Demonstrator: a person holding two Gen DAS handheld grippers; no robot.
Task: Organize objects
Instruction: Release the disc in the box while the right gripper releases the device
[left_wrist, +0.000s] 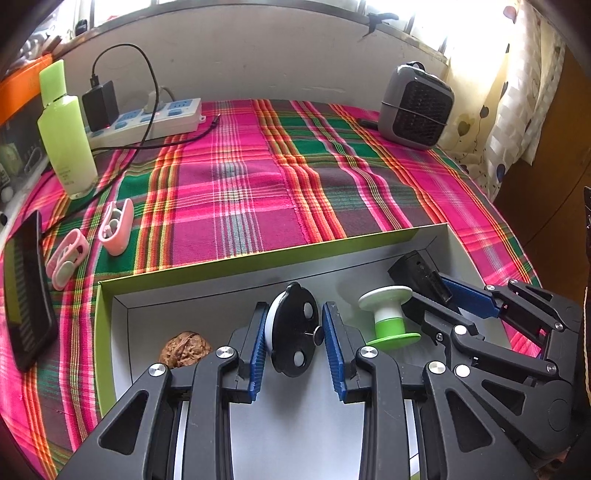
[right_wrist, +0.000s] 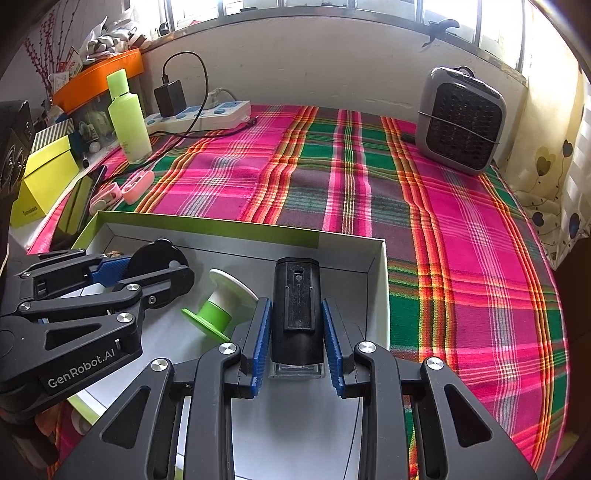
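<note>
A shallow box (left_wrist: 110, 332), grey card inside with a lime-green rim, lies on the plaid cloth (left_wrist: 240, 177) and holds everything in play. Over its middle the left gripper (left_wrist: 293, 332) has its ribbed blue fingers (left_wrist: 258, 343) closed on a reel (left_wrist: 293, 328), a flat black disc with a white core and a small knob, standing on edge; the left pad presses its rim, though contact on the right side is hard to judge. Toward the box's right wall the right gripper (right_wrist: 297, 332) clamps a torch (right_wrist: 297, 306), a smooth black barrel with a clear lens at the near end, lying lengthwise just inside that wall. Between the two lies a spool (left_wrist: 388, 317), white flange and green core, tipped on its side. A wrinkled brown walnut (left_wrist: 184, 349) sits left of the reel near the box's left wall. Beyond the far rim the woven cloth runs open and flat to the back wall. Left of the box are two pink clips (left_wrist: 92, 240), a dark phone (left_wrist: 27, 288), a glossy green bottle (left_wrist: 66, 129) and a white power strip (left_wrist: 147, 122); a grey fan (left_wrist: 417, 107) stands at the far right corner.
</note>
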